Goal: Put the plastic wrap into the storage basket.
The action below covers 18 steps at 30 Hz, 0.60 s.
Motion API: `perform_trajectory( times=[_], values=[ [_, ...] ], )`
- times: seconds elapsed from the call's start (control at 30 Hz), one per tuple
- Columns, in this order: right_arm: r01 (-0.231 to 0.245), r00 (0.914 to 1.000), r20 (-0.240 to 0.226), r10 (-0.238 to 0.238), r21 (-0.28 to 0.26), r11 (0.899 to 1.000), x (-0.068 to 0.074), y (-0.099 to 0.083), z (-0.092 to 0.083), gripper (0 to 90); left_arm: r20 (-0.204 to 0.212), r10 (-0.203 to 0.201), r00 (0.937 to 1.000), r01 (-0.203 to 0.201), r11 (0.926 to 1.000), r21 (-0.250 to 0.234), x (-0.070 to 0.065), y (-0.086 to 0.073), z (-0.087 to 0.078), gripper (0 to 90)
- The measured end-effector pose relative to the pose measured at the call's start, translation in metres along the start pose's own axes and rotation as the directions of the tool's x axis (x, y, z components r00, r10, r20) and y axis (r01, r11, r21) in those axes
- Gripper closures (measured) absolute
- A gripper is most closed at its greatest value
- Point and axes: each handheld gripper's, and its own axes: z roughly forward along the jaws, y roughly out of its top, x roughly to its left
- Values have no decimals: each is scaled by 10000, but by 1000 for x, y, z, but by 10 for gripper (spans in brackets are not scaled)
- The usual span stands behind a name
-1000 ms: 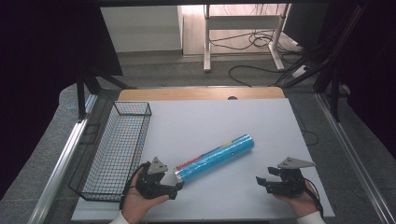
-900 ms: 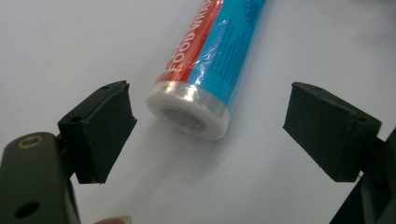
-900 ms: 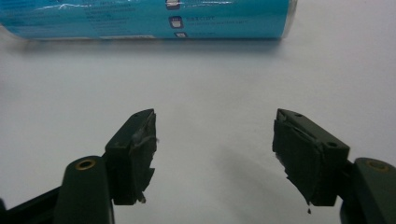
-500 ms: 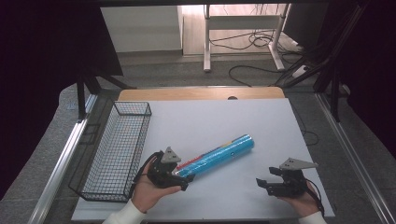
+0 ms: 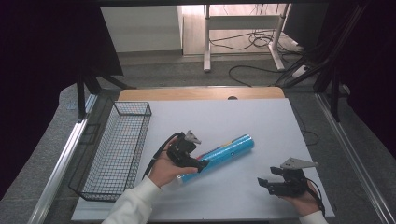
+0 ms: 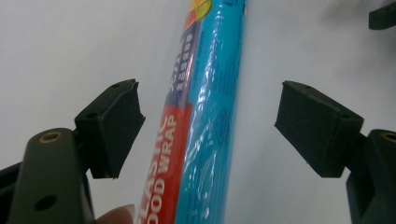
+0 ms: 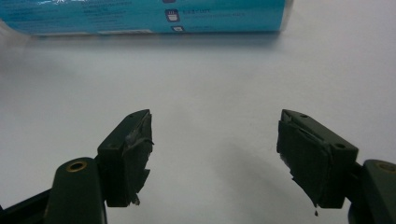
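Observation:
A blue roll of plastic food wrap [image 5: 224, 151] lies slanted on the white table [image 5: 261, 121], its near end at lower left. My left gripper [image 5: 198, 164] is over that near end, open, with the roll [image 6: 205, 116] running up between its two pads and gaps on both sides. A fingertip shows at the bottom of the left gripper view. My right gripper [image 5: 265, 183] rests open near the table's front right, nothing between its pads [image 7: 130, 154]. In the right gripper view the roll [image 7: 149, 14] lies across the top, farther off.
A black wire basket [image 5: 116, 144] stands along the table's left side, close to the left hand. The table's wooden far edge [image 5: 201, 93] lies at the back. Beyond it are a metal stand and cables on the floor.
My left gripper has moved forward and right along the table onto the roll's near end, which now sits between its open jaws. The right gripper has barely moved.

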Motion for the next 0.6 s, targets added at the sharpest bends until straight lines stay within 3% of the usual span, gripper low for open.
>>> perform_trajectory(
  times=[0.23,0.37,0.6],
  values=[
    [28,10000,37,-28,126,9999,0,-1,2,273,453,274,9986,-303,9974,655,4,29,27,232],
    [104,9999,40,-104,143,9998,0,-1,3,274,652,503,9966,-577,9914,1178,7,43,43,233],
    [115,9999,53,-116,179,9998,0,-2,4,275,1154,559,9917,-758,9815,1759,10,53,63,215]
  ],
)
